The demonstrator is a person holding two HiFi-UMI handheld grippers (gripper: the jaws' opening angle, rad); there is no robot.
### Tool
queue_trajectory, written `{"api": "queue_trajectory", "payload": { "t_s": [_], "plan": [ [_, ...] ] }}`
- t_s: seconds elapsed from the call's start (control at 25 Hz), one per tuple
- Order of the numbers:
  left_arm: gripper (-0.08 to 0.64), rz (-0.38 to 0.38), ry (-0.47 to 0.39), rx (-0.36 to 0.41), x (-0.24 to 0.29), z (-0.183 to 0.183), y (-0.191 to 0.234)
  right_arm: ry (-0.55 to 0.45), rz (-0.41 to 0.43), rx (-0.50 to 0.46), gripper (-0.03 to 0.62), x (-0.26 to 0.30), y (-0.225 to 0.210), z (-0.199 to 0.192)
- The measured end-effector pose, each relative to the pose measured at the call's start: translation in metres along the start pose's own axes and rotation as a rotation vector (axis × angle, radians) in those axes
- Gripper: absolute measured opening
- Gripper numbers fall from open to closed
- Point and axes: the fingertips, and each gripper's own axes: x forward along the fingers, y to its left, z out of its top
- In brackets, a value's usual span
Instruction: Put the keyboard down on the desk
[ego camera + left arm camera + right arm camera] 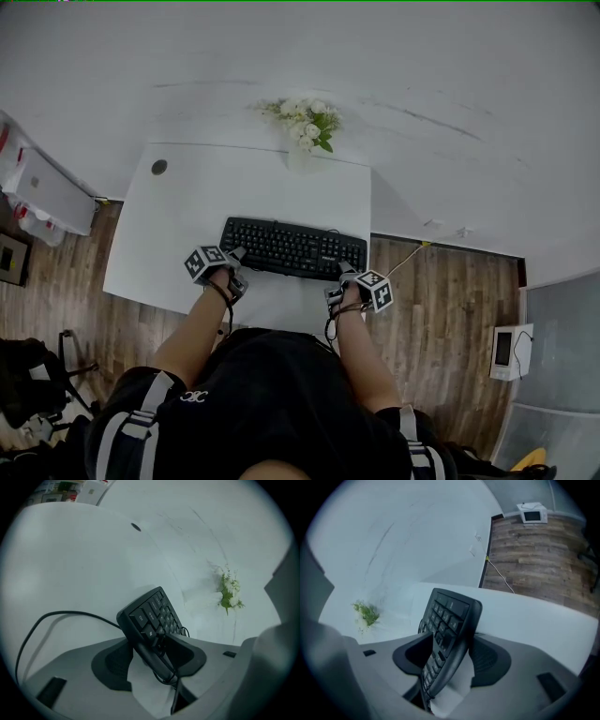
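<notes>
A black keyboard (292, 248) lies flat on the white desk (187, 216), near its front edge. My left gripper (234, 261) is at the keyboard's left front corner and my right gripper (343, 274) at its right front corner. In the left gripper view the keyboard's end (149, 616) stands between the left gripper's (150, 656) jaws, with white desk showing between it and the left pad (112, 665). In the right gripper view the other end (451, 618) sits between the right gripper's (450, 656) jaws, with a gap at the right pad (487, 663). Both grippers are open.
A vase of white flowers (305, 122) stands at the desk's far edge against the wall. A round cable hole (159, 167) is in the far left corner. The keyboard's cable (47, 620) loops over the desk. Boxes (47, 192) stand left; a small white device (511, 349) sits on the wooden floor, right.
</notes>
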Motion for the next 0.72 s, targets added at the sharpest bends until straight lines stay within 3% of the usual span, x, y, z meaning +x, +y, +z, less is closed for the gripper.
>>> {"api": "queue_trajectory", "payload": {
  "t_s": [0.28, 0.52, 0.6, 0.64, 0.72],
  "plan": [
    [0.268, 0.136, 0.038, 0.1, -0.009, -0.008, 0.009, -0.013, -0.155, -0.192, 0.311, -0.011, -0.007, 0.001],
    [0.274, 0.216, -0.021, 0.132, -0.025, -0.002, 0.016, -0.013, -0.193, -0.277, 0.284, -0.024, -0.012, 0.0],
    [0.267, 0.214, -0.036, 0.133, -0.031, -0.002, 0.014, -0.015, -0.191, -0.29, 0.184, -0.028, -0.014, 0.001],
    [0.223, 0.218, -0.041, 0.149, -0.034, -0.001, 0.013, -0.02, -0.19, -0.303, 0.129, -0.031, -0.014, 0.003],
    [0.029, 0.24, -0.057, 0.191, -0.041, 0.002, 0.012, -0.038, -0.181, -0.352, 0.043, -0.035, -0.009, 0.006]
  ]
}}
